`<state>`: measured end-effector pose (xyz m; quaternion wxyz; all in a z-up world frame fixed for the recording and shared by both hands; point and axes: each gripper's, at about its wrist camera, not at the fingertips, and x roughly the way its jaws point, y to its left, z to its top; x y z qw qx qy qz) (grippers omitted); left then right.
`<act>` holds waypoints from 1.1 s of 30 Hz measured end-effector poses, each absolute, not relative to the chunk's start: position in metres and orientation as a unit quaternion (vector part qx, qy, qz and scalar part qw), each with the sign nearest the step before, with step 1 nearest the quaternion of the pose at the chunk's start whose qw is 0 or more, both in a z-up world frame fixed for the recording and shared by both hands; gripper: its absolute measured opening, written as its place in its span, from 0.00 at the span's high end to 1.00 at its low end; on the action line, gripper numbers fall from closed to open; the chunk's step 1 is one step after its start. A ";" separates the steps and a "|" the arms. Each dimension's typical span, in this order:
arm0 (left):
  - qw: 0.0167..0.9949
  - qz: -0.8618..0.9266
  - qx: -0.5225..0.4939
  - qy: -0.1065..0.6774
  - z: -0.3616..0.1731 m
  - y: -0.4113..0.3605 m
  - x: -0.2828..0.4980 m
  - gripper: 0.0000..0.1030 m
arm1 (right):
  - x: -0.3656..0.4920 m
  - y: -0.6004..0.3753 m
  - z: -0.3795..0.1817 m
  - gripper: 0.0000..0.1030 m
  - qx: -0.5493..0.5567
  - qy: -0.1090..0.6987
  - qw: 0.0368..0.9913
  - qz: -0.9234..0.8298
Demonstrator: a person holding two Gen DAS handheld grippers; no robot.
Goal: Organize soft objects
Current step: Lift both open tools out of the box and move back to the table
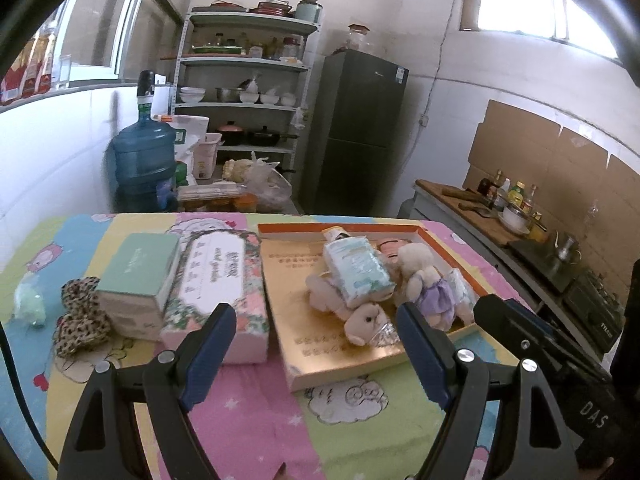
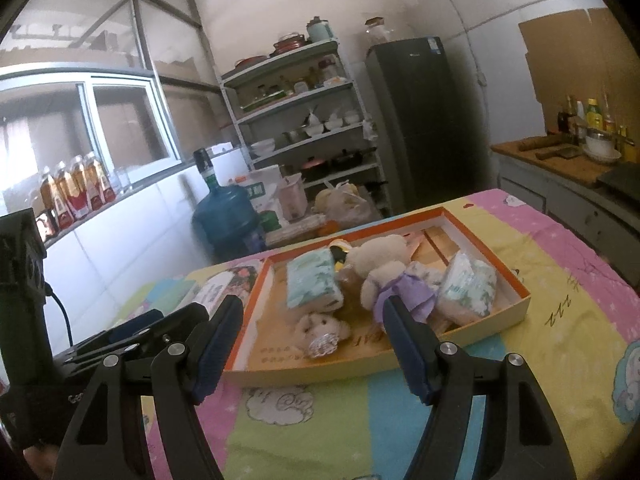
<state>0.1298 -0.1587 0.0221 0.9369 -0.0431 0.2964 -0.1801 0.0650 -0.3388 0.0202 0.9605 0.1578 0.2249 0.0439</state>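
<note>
An orange-rimmed shallow box (image 1: pixel 320 364) (image 2: pixel 516 312) lies on the table. In it are a tissue pack (image 1: pixel 357 268) (image 2: pixel 314 282), a plush bear in a purple dress (image 1: pixel 424 280) (image 2: pixel 384 268), a small plush toy (image 1: pixel 360 320) (image 2: pixel 320 330) and another tissue pack (image 2: pixel 468 284). Left of the box lie a floral tissue box (image 1: pixel 218 284), a green tissue box (image 1: pixel 138 276), a leopard-print scrunchie (image 1: pixel 78 316) and a pale green soft item (image 1: pixel 28 306). My left gripper (image 1: pixel 316 348) is open and empty before the floral box and tray. My right gripper (image 2: pixel 312 340) is open and empty near the tray's front edge.
The table has a colourful cartoon cloth (image 1: pixel 256 420) (image 2: pixel 560 360). Behind it stand a water jug (image 1: pixel 142 160), a shelf rack of dishes (image 1: pixel 244 92) and a dark fridge (image 1: pixel 356 132). A kitchen counter (image 1: pixel 492 220) with bottles runs along the right wall.
</note>
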 end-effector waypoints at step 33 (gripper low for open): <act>0.949 -0.094 -0.076 0.292 0.019 -0.037 0.092 0.21 | 0.048 -0.231 0.018 0.28 0.125 0.247 0.955 0.103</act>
